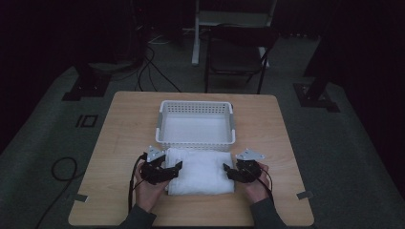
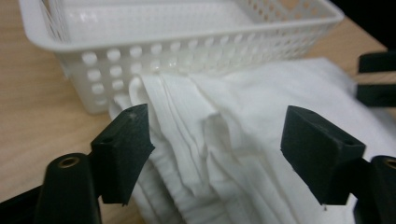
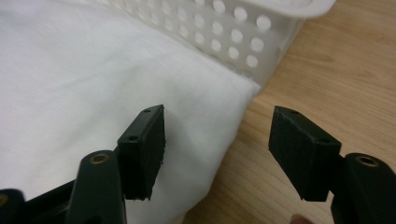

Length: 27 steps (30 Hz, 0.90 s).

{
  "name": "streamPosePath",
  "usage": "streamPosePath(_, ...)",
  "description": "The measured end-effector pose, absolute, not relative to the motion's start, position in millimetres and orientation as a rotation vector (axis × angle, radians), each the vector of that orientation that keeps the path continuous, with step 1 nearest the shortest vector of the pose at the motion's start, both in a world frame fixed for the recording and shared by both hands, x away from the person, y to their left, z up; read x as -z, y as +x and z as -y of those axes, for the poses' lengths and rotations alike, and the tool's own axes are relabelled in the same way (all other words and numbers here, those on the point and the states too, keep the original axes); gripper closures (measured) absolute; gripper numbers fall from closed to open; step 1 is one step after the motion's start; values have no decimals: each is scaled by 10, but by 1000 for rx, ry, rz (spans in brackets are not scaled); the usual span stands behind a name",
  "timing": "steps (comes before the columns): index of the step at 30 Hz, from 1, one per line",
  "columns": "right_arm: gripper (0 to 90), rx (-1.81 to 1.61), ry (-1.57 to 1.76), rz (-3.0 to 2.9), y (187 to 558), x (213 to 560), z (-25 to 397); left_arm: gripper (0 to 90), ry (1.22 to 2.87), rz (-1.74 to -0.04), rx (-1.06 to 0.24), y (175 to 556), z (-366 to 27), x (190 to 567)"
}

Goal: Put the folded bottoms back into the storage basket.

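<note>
Flanking folded towel (image 1: 200, 171): left gripper (image 1: 177, 168), right gripper (image 1: 226, 169), jaws apart.

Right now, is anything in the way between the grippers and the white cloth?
No, nothing visible. The left gripper and right gripper sit open at opposite ends of the folded white cloth, which lies against the white basket.
</note>
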State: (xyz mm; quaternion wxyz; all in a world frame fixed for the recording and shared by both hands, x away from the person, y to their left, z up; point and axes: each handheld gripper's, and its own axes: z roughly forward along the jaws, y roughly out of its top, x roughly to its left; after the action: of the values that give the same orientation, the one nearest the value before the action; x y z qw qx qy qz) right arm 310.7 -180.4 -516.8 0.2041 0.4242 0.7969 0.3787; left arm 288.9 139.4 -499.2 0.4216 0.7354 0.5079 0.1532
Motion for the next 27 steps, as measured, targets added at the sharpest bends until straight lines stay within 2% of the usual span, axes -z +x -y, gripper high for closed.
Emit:
streamPosePath(2,343,-1074,1182,-2223,3088,5149,1803,187,1847,-1280,-369,2898,-1390,5023)
streamPosePath(3,288,-1115,1176,-2226,3030,5093,1788,163,1849,-1300,-355,2918,-1368,5106)
streamPosePath(4,288,-1115,1176,-2226,3030,5093,1788,155,1849,-1300,-355,2918,-1368,5106)
streamPosePath(6,198,-1121,1209,-2192,2979,5041,1766,146,1855,-1300,-383,2923,-1351,5141)
streamPosePath(10,154,-1183,1229,-2212,2938,4998,1741,114,1879,-1322,-424,2974,-1328,5282)
streamPosePath(15,127,-1175,1219,-2245,2939,5050,1680,52,1862,-1343,-417,3032,-1346,5355)
streamPosePath(19,107,-1160,1265,-2284,3018,5190,1626,0,1830,-1399,-292,3121,-1421,5473)
streamPosePath(27,95,-1195,1392,-2332,3209,5391,1678,0,1818,-1384,-240,3173,-1446,5542)
